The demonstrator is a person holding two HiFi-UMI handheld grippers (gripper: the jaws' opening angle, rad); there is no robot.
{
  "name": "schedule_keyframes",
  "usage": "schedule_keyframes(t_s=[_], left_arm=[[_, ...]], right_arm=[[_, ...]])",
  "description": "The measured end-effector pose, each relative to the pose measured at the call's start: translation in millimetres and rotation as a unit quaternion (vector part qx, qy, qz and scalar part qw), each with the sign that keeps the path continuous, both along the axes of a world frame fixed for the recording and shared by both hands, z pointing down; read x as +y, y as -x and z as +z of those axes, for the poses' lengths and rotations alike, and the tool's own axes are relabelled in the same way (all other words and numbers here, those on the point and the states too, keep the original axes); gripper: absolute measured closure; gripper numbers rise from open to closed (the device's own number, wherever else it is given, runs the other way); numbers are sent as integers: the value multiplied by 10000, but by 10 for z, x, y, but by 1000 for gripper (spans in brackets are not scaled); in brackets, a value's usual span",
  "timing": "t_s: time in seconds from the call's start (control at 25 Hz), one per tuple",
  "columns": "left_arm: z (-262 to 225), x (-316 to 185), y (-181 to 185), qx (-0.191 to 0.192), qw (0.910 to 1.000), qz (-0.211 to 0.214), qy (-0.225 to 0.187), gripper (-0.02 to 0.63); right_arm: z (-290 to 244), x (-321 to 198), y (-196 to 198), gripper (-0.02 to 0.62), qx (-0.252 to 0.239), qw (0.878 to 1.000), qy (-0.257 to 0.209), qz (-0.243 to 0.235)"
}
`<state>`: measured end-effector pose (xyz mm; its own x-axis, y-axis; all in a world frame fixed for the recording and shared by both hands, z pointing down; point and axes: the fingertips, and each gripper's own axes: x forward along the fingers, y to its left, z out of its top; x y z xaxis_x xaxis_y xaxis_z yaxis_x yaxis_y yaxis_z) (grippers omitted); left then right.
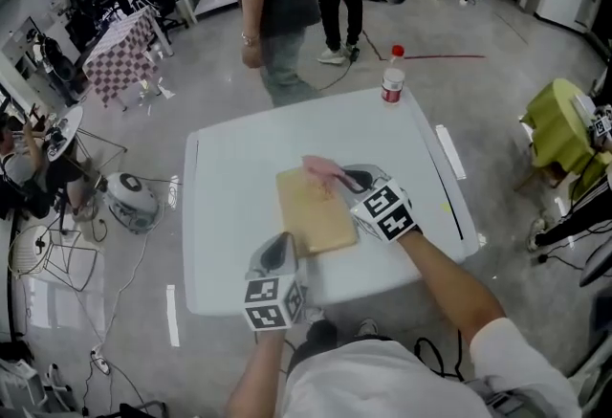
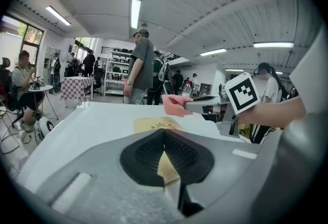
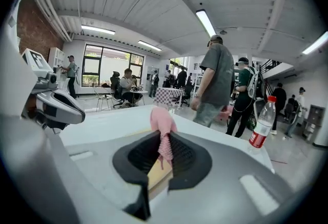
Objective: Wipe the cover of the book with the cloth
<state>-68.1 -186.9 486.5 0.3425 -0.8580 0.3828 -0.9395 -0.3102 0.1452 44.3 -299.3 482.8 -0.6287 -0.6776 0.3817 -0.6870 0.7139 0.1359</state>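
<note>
Two grippers are over my white tabletop. My right gripper is clamped on the pink cloth at the far end of the tan book, which lies mid-tabletop. My left gripper, jaws together, sits at the book's near edge.

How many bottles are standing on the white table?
1. The bottle with a red cap stands at the far edge of the table, beyond the book. No other is visible.
</note>
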Motion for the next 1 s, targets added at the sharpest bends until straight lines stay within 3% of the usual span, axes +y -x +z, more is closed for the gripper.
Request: schedule_keyframes(t_s=[0.48, 1.0], left_arm=[[245, -426, 282, 56, 9997, 35, 235, 600], [206, -225, 155, 33, 9998, -15, 190, 600]], right_arm=[[562, -616, 171, 560, 477, 9972, 571, 119], [656, -24, 138, 560, 392, 9954, 855, -175]])
